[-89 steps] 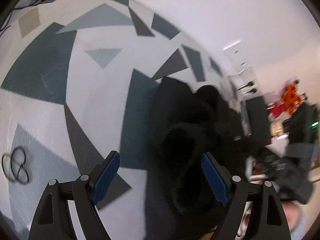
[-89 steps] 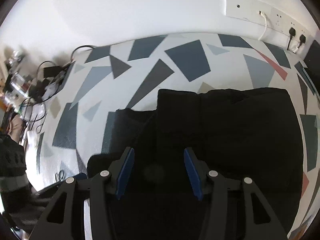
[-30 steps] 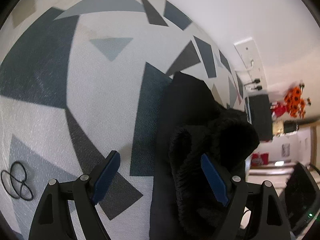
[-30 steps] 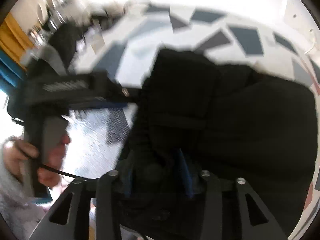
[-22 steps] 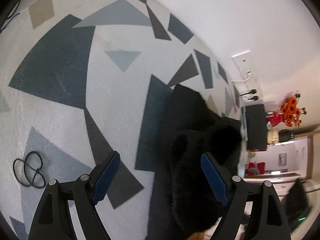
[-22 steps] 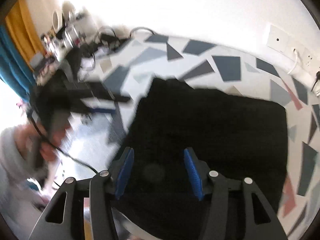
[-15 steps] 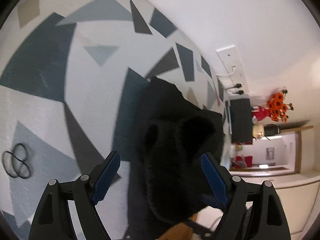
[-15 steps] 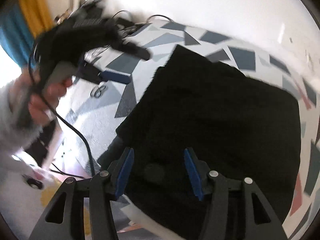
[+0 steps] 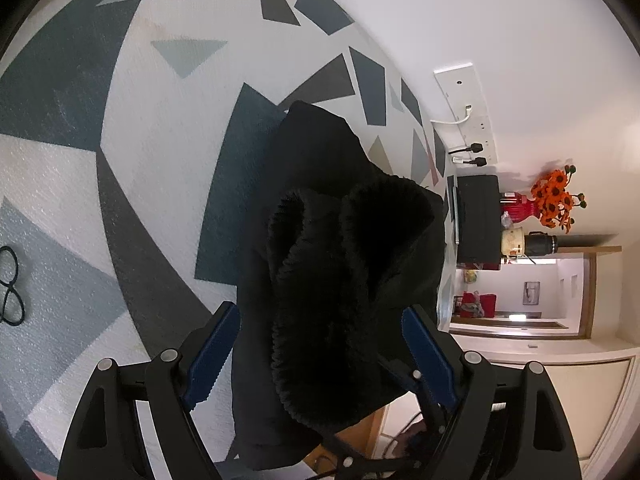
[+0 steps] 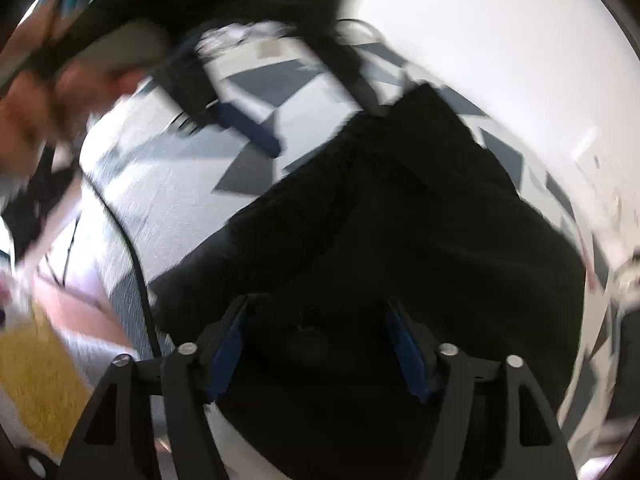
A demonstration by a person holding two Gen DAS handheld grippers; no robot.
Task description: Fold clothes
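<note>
I hold my left gripper [image 9: 320, 344] over the table; its two blue pads [image 9: 212, 350] stand wide apart, and nothing is pressed between them. The black garment [image 9: 344, 280] lies under it on the cloth with grey and blue triangles [image 9: 132, 152]; a thick, fuzzy fold of the garment rises into the gap between the fingers, but I cannot see that either pad touches it. The lower end of the garment hangs over the near edge of the table. At the far left on the cloth lie some black rings [image 9: 10, 288]; on the wall to the right is a white socket strip [image 9: 466, 114] with plugs in it, and past it a black box [image 9: 478, 218] and orange flowers [image 9: 556, 200] in a red vase.

My right gripper [image 10: 320, 344] points down at the same black garment [image 10: 400, 220], which here spreads flat and wide over the patterned cloth [image 10: 172, 192]; this view is much blurred. The jaws of this gripper are opening; the black fabric is seen between and below the blue pads [image 10: 226, 354], yet they do not pinch it. At the upper left of this view I see my other hand [image 10: 24, 104] with the left gripper [image 10: 256, 128], one blue pad of which is clear enough; a black cable [image 10: 132, 248] runs down from it across the cloth.
</note>
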